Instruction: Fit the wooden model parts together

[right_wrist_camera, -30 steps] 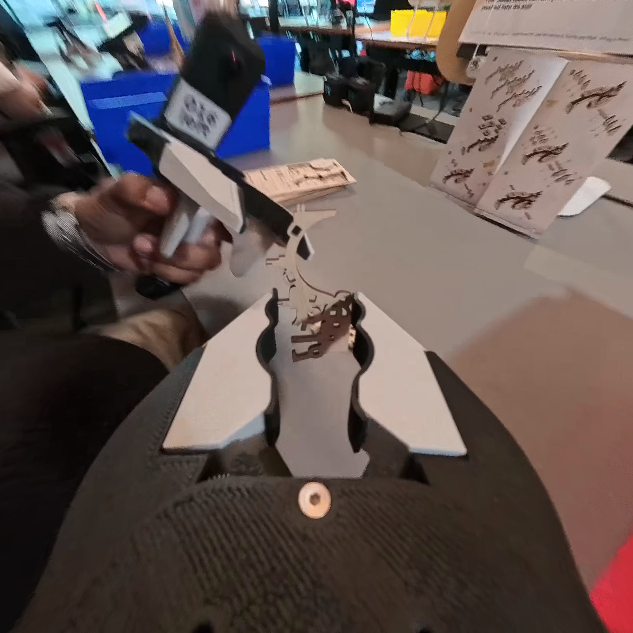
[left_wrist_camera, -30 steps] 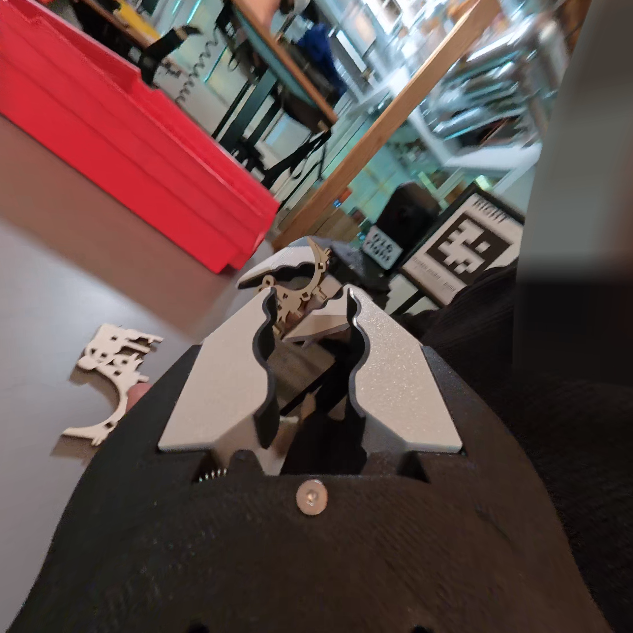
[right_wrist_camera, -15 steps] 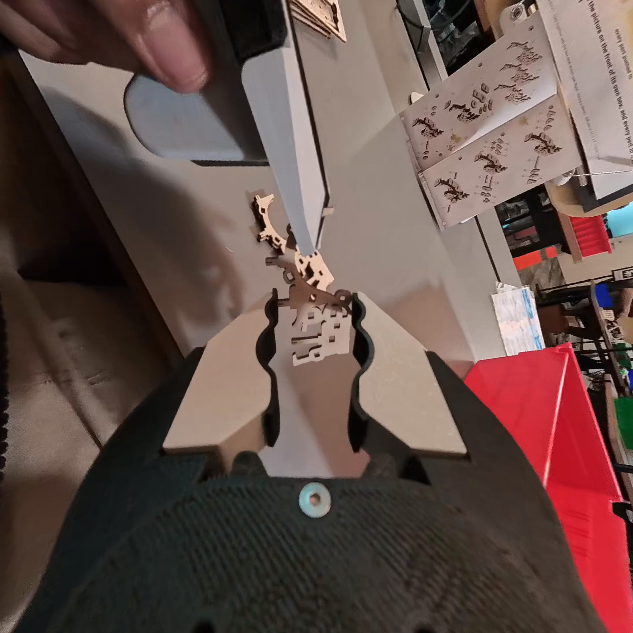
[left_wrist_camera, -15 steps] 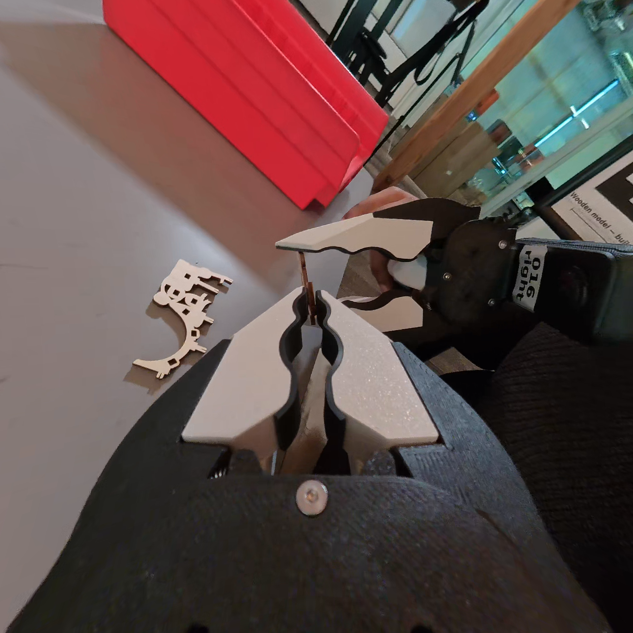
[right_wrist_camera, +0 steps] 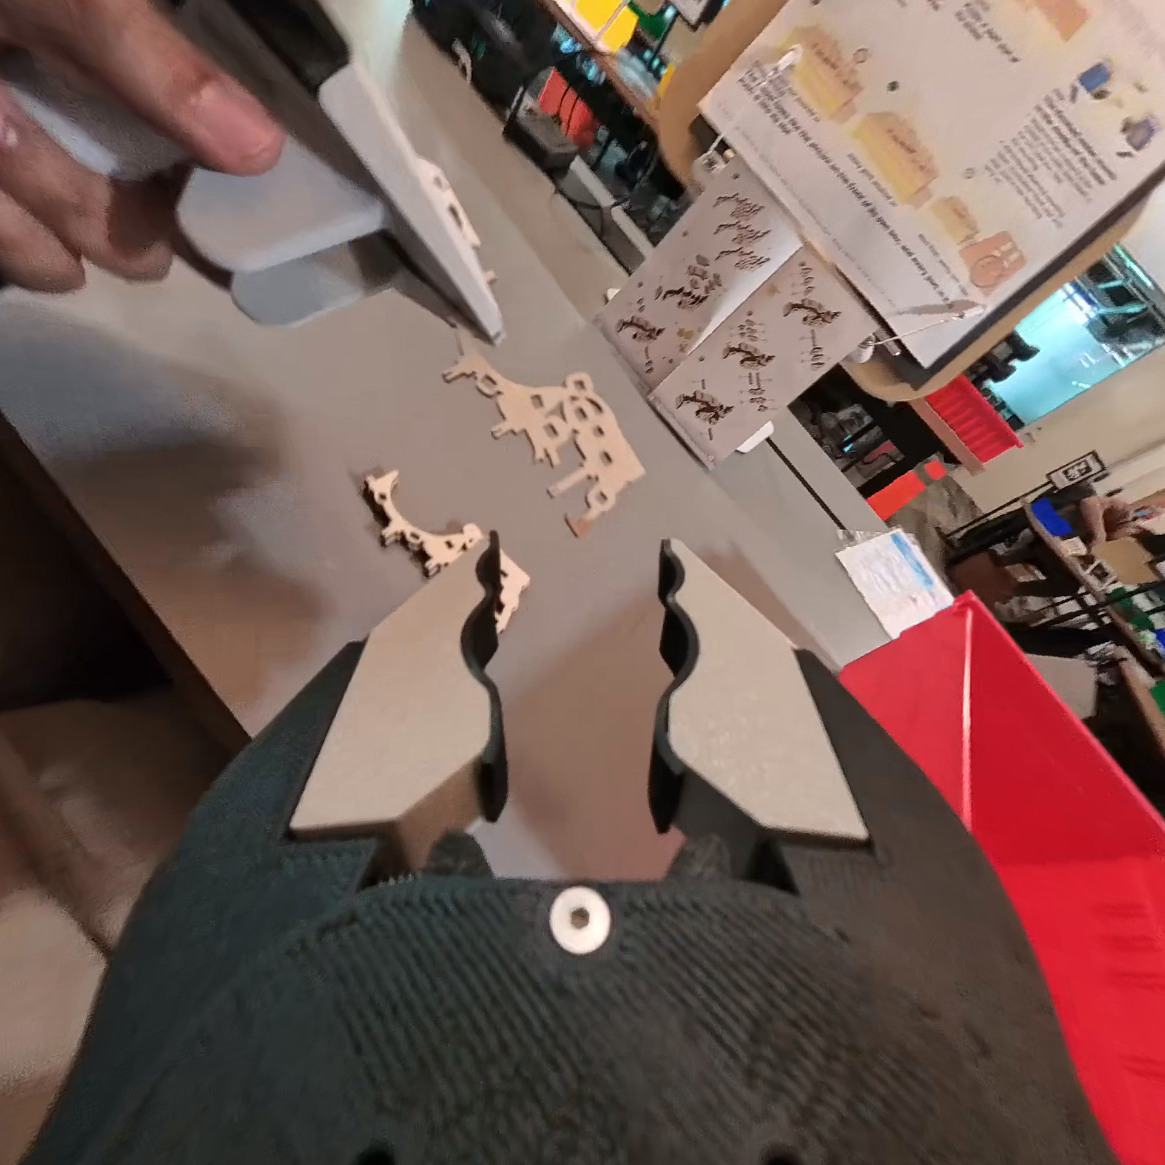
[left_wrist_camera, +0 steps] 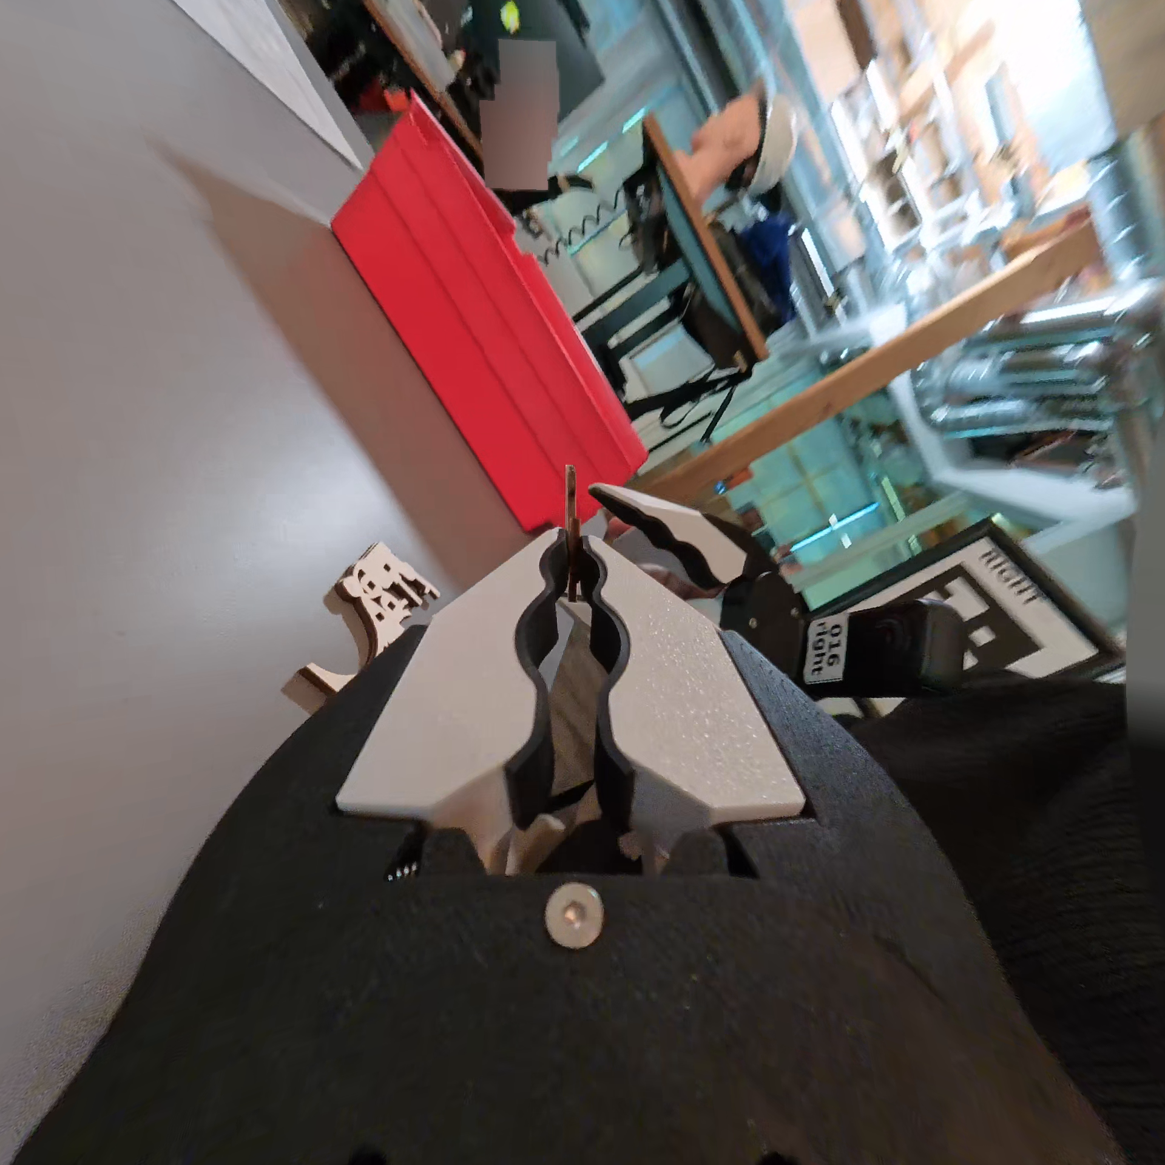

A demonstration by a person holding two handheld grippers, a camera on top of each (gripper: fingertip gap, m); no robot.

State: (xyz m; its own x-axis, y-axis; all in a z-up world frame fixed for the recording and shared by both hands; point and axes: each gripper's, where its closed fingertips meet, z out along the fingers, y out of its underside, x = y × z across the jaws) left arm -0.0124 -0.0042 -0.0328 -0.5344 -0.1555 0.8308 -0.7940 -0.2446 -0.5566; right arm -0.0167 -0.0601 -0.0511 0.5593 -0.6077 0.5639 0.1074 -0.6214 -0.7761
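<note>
My left gripper is shut on a thin flat wooden part that I see edge-on, sticking out past the tips. In the right wrist view the left gripper is held by a hand at the upper left, and the cut-out wooden part hangs from its tip above the grey table. My right gripper is open and empty, a little back from that part. It also shows open in the left wrist view. A curved loose wooden part lies on the table by my right gripper's left finger, and shows in the left wrist view.
A red bin stands on the table beyond the grippers, at the right in the right wrist view. Upright wooden sheets with cut-outs and a printed instruction board stand at the back. The table's front edge runs at the left.
My right gripper has opened, let go of the wooden part and drawn back from it. My left gripper still holds the part and has turned a little.
</note>
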